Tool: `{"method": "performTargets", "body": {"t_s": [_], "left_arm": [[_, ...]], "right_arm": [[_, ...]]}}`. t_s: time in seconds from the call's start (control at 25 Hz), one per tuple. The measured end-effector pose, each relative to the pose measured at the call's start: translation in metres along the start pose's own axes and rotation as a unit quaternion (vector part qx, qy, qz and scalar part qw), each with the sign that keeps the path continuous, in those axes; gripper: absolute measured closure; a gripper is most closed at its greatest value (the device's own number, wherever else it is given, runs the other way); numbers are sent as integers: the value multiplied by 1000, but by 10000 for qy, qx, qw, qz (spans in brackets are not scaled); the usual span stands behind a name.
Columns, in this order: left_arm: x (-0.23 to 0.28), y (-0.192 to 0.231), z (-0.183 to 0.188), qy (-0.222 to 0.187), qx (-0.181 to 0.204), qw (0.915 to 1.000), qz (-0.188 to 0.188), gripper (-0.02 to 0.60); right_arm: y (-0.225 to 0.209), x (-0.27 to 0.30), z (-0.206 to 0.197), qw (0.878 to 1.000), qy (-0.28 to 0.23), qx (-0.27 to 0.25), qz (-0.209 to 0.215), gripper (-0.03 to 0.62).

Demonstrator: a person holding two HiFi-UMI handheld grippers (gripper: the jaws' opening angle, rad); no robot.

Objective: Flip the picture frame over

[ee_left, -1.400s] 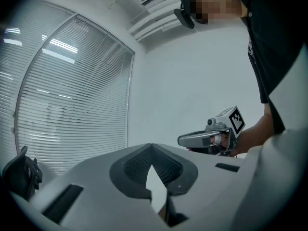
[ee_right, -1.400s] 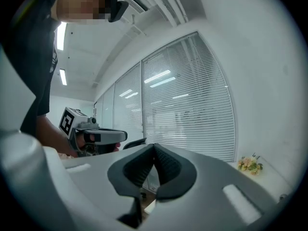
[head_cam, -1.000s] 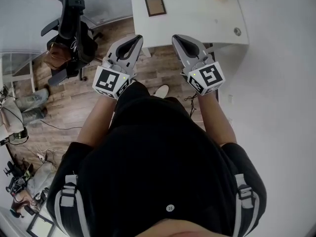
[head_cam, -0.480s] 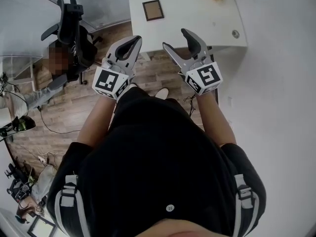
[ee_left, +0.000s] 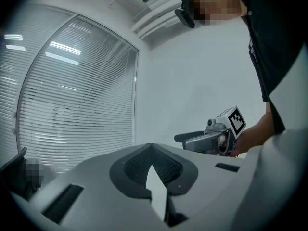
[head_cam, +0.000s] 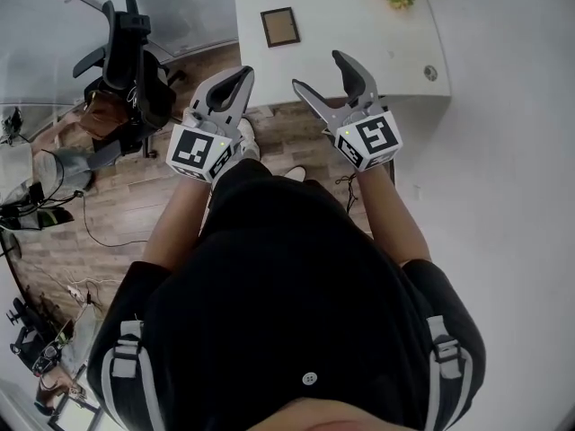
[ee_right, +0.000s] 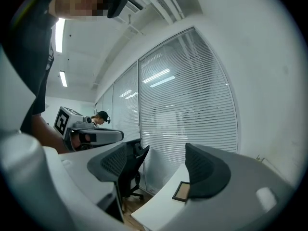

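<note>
Jaws on my left gripper (head_cam: 239, 74) are pressed together on nothing; those on my right gripper (head_cam: 321, 72) are opening wide, with nothing between them. I hold both side by side, level, just short of the table (head_cam: 359, 34). Farther off, the frame (head_cam: 280, 27) lies flat toward the table's left side, well apart from both grippers. A chair (head_cam: 130, 43) stands left of the table.
</note>
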State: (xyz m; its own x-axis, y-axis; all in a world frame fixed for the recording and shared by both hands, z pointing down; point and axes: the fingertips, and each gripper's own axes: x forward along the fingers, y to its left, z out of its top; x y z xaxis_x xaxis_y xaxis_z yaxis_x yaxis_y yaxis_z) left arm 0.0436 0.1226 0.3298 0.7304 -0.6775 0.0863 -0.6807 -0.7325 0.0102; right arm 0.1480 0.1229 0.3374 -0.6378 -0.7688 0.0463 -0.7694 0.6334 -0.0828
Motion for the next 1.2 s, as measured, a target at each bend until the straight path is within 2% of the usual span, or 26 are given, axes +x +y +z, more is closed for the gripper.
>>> {"method": "performTargets", "body": {"t_s": [0.28, 0.72, 0.92, 1.2], "left_arm": [[26, 57, -8, -35, -132, 9998, -129, 574], [63, 152, -17, 47, -216, 9971, -734, 574], [72, 184, -29, 130, -310, 9940, -1041, 574], [80, 207, -51, 214, -603, 9883, -1383, 574]], "right_arm": [[-21, 54, -3, 9998, 137, -20, -164, 214], [-53, 157, -33, 9960, 561, 218, -660, 215], [-68, 194, -60, 9899, 903, 398, -1022, 215], [-78, 220, -99, 9785, 1354, 634, -1420, 217]]}}
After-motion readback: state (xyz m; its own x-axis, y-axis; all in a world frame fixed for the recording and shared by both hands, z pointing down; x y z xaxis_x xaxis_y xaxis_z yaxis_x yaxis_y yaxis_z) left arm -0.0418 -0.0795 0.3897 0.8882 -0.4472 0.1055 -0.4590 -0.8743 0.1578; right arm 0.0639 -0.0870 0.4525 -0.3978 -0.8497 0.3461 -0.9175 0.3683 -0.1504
